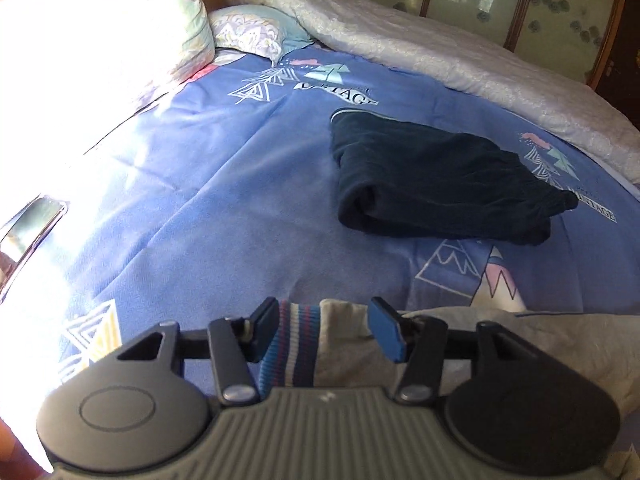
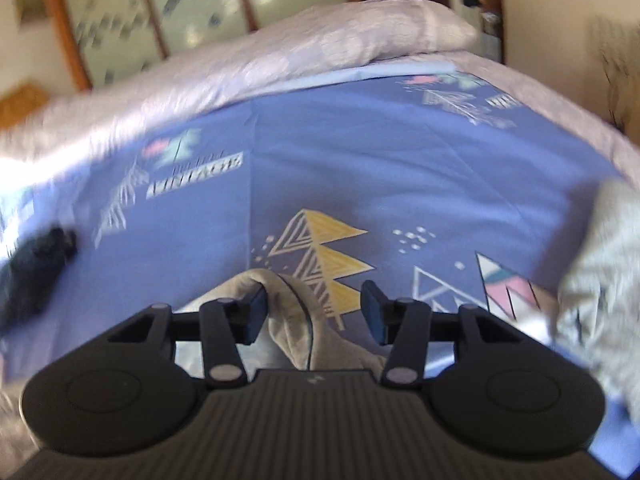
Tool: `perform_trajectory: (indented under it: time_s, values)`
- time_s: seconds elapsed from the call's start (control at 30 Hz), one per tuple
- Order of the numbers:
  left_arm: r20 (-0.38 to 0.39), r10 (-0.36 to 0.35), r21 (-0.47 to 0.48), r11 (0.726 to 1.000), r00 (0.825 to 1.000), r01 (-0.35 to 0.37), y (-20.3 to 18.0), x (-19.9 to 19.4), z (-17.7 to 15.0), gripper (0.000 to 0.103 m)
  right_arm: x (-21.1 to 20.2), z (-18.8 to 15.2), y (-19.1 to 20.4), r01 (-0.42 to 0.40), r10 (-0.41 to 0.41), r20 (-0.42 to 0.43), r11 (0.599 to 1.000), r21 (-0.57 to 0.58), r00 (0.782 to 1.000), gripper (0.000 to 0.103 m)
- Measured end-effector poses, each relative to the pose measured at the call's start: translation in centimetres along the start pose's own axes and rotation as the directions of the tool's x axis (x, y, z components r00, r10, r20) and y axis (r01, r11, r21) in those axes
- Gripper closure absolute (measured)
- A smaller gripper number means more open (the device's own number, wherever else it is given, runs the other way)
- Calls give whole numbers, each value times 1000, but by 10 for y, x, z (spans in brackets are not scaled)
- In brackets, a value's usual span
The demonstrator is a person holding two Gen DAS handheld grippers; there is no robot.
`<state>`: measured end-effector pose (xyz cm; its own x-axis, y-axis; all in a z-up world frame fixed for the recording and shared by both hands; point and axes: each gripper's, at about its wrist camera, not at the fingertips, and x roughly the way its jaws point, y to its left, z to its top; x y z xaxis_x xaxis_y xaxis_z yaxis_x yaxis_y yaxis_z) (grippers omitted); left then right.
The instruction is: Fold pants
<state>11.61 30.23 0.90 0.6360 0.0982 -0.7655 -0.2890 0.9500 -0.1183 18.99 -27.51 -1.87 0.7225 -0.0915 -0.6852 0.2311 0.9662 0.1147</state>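
Grey pants [image 1: 500, 344] lie on the blue patterned bedsheet [image 1: 240, 200] at the near edge. Their striped waistband [image 1: 292, 344] sits between the fingers of my left gripper [image 1: 324, 330], whose jaws stand apart and do not pinch the cloth. In the right wrist view a rounded fold of the grey pants [image 2: 292, 320] lies beside the left finger of my right gripper [image 2: 316, 312], with a clear gap to the other finger. More grey cloth [image 2: 600, 280] lies at the right, blurred. The parts of the pants under both grippers are hidden.
A folded dark navy garment [image 1: 432, 184] lies on the sheet farther back, also seen as the navy garment [image 2: 36, 268]. A pale quilt [image 1: 440, 48] is bunched along the far side. Pillows [image 1: 252, 32] sit at the far left, a phone [image 1: 32, 220] at the left edge.
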Motion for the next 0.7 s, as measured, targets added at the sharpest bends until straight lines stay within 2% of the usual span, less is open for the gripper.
perform_trajectory:
  time_s: [0.1, 0.17, 0.27, 0.33, 0.43, 0.53, 0.6, 0.63, 0.7]
  values:
    - [3, 0, 6, 1000, 1000, -1, 6, -5, 0, 52, -20, 4, 9, -81, 82, 24, 996, -46, 996, 51]
    - [-8, -12, -21, 1000, 1000, 12, 19, -6, -1, 51, -42, 0, 4, -89, 94, 63, 994, -65, 994, 51]
    - [-33, -54, -81, 995, 998, 51, 37, -4, -3, 49, -76, -9, -22, -128, 124, 154, 992, 15, 980, 50]
    - [-66, -80, -103, 992, 995, 73, 42, 3, -8, 46, -88, -17, -41, -133, 118, 181, 988, 72, 976, 50]
    - [-100, -59, -86, 995, 993, 50, 41, 18, -17, 43, -82, -34, -48, -66, 57, 142, 996, 55, 988, 50]
    - [-134, -52, -102, 994, 990, 38, 40, 36, -23, 42, -65, -52, -44, -38, 34, 87, 998, 50, 996, 46]
    - [-133, -72, -119, 991, 989, 56, 38, 42, -24, 49, -58, -59, -36, -25, 22, 87, 999, 37, 996, 36]
    - [-131, -76, -118, 991, 988, 61, 36, 44, -25, 61, -55, -61, -33, -18, 15, 90, 999, 29, 996, 33]
    - [-141, -72, -110, 992, 987, 57, 30, 50, -25, 66, -45, -63, -25, -1, 0, 89, 1000, 6, 996, 31]
